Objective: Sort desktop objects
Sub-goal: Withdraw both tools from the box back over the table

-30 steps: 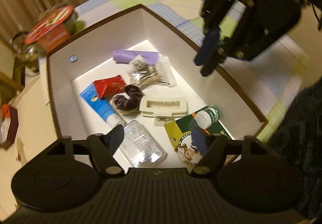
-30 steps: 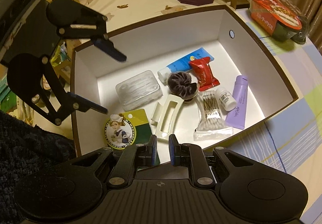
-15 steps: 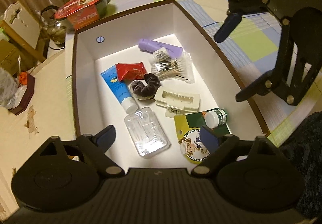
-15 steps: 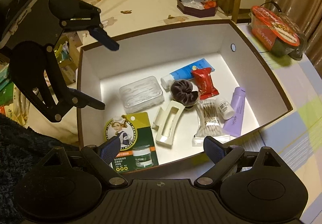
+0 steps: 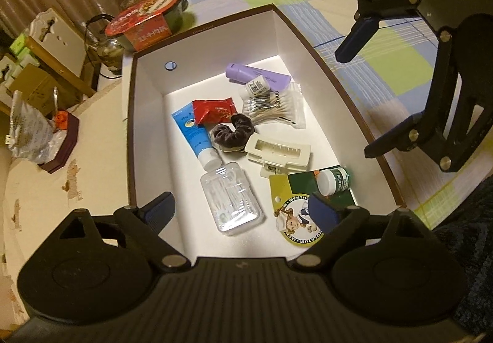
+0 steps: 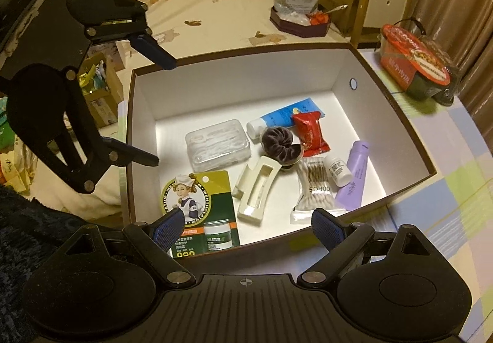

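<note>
Both tools gape — above the box.

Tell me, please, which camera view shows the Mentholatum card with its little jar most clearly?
The right wrist view: the Mentholatum card lies nearly upright, its picture unobstructed, though a fingertip overlaps its lower corner. In the left wrist view the card appears upside down, partly hidden behind a fingertip.
</note>
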A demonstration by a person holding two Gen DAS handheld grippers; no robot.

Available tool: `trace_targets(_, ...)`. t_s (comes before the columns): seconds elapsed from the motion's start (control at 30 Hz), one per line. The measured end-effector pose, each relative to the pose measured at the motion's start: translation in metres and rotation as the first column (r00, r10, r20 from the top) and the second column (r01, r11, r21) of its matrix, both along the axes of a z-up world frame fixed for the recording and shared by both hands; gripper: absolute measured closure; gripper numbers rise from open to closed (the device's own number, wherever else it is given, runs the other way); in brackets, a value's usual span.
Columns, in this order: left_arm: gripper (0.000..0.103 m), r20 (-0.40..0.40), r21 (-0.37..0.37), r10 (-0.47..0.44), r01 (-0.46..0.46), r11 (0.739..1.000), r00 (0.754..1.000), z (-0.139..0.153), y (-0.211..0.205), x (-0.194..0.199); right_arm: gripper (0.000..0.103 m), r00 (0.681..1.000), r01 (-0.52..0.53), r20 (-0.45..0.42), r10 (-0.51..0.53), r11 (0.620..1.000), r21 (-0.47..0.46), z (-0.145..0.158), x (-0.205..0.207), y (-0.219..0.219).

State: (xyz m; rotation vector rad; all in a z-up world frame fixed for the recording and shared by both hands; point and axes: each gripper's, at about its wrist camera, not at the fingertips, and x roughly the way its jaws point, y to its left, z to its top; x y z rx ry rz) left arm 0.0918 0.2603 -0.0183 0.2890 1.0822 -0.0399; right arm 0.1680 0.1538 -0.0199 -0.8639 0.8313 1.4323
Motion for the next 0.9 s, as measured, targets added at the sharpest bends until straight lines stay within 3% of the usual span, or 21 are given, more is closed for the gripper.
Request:
trace_targets(0.23,0.009,0.036,0.025,0.069,-0.07,0.997,0.997,0.007,-0.012,-0.012,0.011,0.999,0.032,0.03,-0.033,0.999,0.029,0.003,0.0,-0.011)
trace_targets(0.5,0.009,0.049,0.03,0.152,-0.154,0.988,0.987,0.014,-0.038,-0.024,0.011,0.998,0.063,-0.026,-0.061,0.996,0.064,0.007,0.003,-0.035)
trace_targets(0.9,0.009,0.063,0.025,0.271,-0.273,0.962,0.96,0.02,-0.091,-0.046,0.011,0.999,0.04,-0.034,-0.037,0.996,0.083,0.011,0.007,-0.08)
